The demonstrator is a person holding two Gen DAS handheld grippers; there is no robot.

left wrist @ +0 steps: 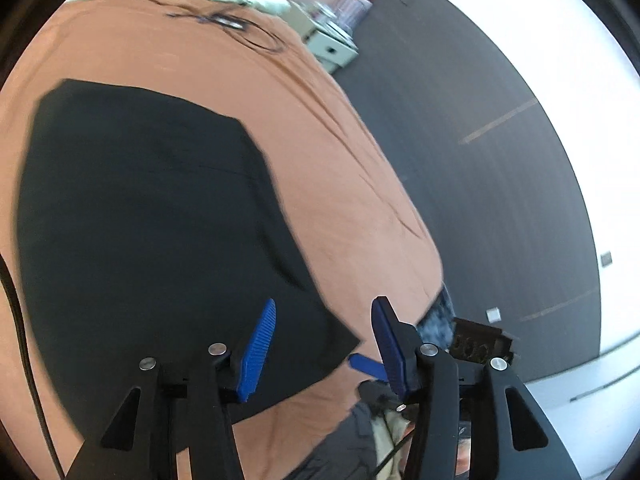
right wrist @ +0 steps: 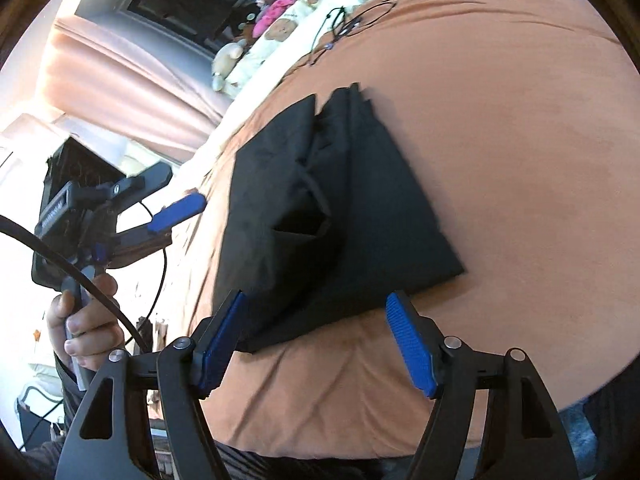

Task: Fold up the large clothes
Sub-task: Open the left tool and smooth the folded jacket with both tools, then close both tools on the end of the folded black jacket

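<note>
A black garment (left wrist: 152, 220) lies folded flat on an orange bedsheet (left wrist: 340, 184). My left gripper (left wrist: 325, 304) hovers open over the garment's near right corner, and nothing sits between its blue pads. In the right wrist view the same garment (right wrist: 340, 216) shows several layered folds and a loose pocket of cloth. My right gripper (right wrist: 316, 296) stands open at its near edge; the cloth lies below the fingers and the pads do not press on it. A hand (right wrist: 84, 328) holds the left gripper, whose blue finger (right wrist: 180, 210) points at the garment's left side.
A thin black cable (right wrist: 352, 20) lies on the sheet at the far end, beside a heap of pale clothes and soft toys (right wrist: 276, 28). Dark floor (left wrist: 480, 160) runs along the bed's right side, with a small pale cabinet (left wrist: 332, 48) at the back. Pink curtains (right wrist: 120, 80) hang at the left.
</note>
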